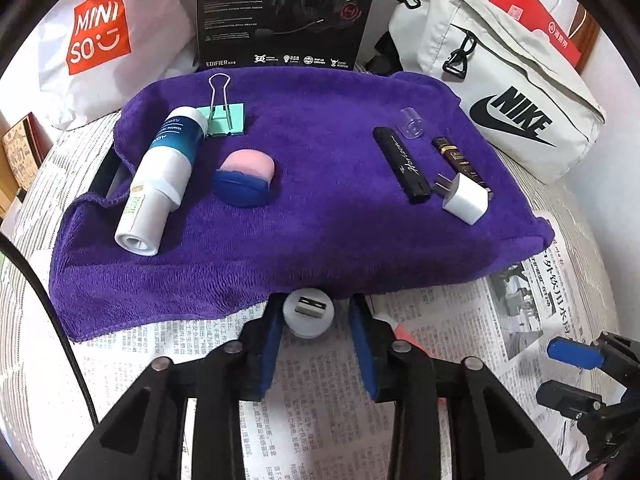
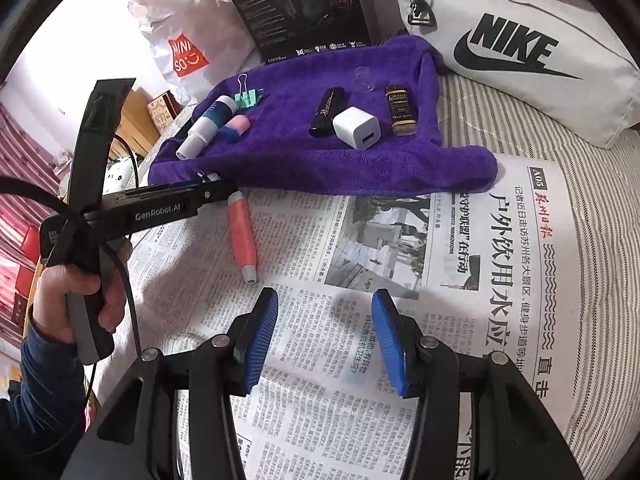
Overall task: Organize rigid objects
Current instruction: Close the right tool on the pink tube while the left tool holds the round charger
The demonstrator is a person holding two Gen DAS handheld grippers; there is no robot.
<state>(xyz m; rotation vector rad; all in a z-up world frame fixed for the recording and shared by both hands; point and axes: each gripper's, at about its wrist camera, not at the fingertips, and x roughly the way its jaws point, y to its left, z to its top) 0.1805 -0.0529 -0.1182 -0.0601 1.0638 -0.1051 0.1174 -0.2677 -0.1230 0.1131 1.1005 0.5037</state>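
Note:
A purple towel (image 1: 320,216) lies on newspaper and bears a white-and-teal bottle (image 1: 160,176), a green binder clip (image 1: 222,118), a pink-and-blue case (image 1: 244,178), a black stick (image 1: 402,164), a brown tube (image 1: 460,162), a clear cap (image 1: 412,122) and a white square charger (image 1: 464,196). My left gripper (image 1: 312,314) is open around a round white USB adapter (image 1: 308,312) at the towel's near edge; its left pad touches the adapter. My right gripper (image 2: 324,340) is open and empty above the newspaper. A pink tube (image 2: 242,236) lies on the newspaper beside the left gripper.
A white Nike bag (image 1: 504,92) lies at the right, a black Edifier box (image 1: 284,12) stands behind the towel, and a Miniso bag (image 1: 104,36) is at the back left. Newspaper (image 2: 400,264) covers the striped surface.

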